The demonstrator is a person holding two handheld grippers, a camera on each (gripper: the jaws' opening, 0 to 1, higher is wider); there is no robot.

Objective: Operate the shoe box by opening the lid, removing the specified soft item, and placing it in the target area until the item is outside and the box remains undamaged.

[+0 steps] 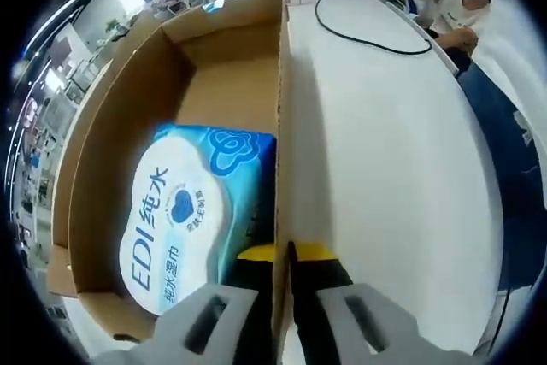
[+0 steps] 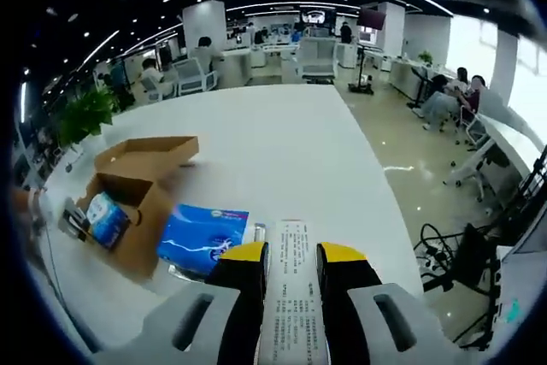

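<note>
Left hand-held gripper (image 1: 283, 256) is clamped on the side wall of the open shoe box (image 1: 279, 108) on the white desk (image 1: 376, 168), a wet-wipes pack (image 1: 184, 215) lying inside. Right hand-held gripper (image 2: 291, 256) pinches a blue soft pack (image 2: 291, 297) above the desk.

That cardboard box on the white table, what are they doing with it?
A person works with two handheld grippers. The left gripper is clamped on one wall of the open shoe box, where a pack of wet wipes lies inside. The right gripper holds a flat white packet with printed text above the table. A blue packet already lies outside, beside the box.
</note>
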